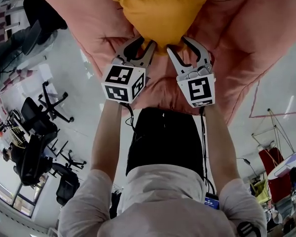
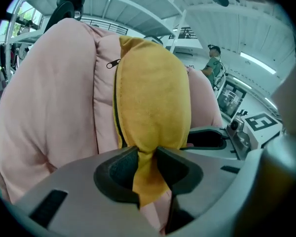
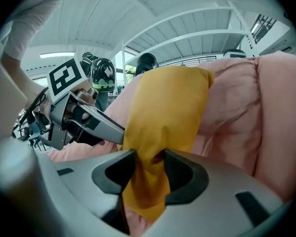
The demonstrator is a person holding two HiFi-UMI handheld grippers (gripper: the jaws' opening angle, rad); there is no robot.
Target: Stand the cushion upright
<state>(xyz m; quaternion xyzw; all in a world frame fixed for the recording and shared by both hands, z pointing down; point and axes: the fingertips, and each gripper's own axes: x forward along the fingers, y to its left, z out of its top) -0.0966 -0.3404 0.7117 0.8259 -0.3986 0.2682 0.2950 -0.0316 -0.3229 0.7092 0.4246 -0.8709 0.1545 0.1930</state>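
A mustard-yellow cushion [image 1: 161,11] stands against the back of a pink padded seat [image 1: 246,38]. My left gripper [image 1: 144,43] is shut on the cushion's near edge at its left side; in the left gripper view the yellow cloth [image 2: 150,117] is pinched between the dark pads [image 2: 119,168]. My right gripper [image 1: 180,46] is shut on the same edge a little to the right, with the yellow cloth [image 3: 163,107] bunched between its pads [image 3: 183,174]. The cushion's far end is cut off at the top of the head view.
The pink seat's thick bolsters [image 2: 49,107] rise on both sides of the cushion. Black office chairs [image 1: 37,122] stand on the pale floor at the left. A person [image 2: 214,65] stands far off in the left gripper view. Red and white gear [image 1: 278,177] sits at the right.
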